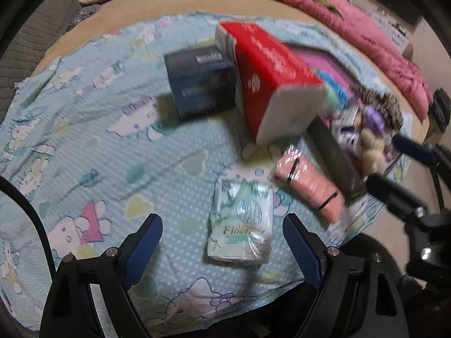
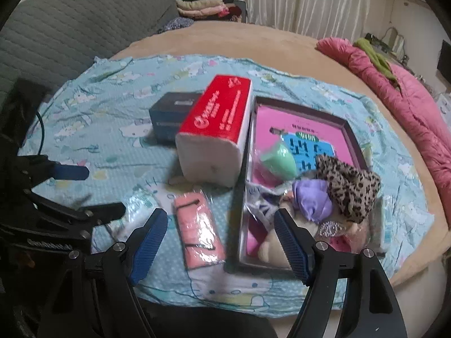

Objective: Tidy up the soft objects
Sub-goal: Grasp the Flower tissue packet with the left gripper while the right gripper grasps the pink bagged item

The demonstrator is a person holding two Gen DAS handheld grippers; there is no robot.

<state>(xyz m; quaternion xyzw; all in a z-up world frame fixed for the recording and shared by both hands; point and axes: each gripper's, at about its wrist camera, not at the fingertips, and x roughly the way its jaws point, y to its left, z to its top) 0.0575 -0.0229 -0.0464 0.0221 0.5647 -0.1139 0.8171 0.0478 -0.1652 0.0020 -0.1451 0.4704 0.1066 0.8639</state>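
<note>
Two loose soft packs outside the shallow box, each lined up under its own tongs. Pale green tissue pack flat on the cartoon-print sheet, between the spread blue pads of the left gripper, untouched; jaws released and wide, empty, angled steeply down as if for a pinch across the pack's short width. Pink wrapped pack just ahead of the right gripper, nearer its left pad; jaws likewise released, nothing clamped. Probably sized for such flat packs, that wide gap.

Beyond both tongs, red tissue brick tight against the box's left wall, dark blue carton behind it. Inside the box, right of the right tongs: mint item, purple cloth, leopard-print piece, heaped at the near end, likely sorted already, far end bare.

Hard to read: heavy motion smear across the left view, box contents there mere streaks. Print on the green pack legible only in part. Cream plush shape in the box's near corner cut off by the right pad. Green pack almost wholly hidden behind the left tongs in the right view. Identity of the mint item unclear.
</note>
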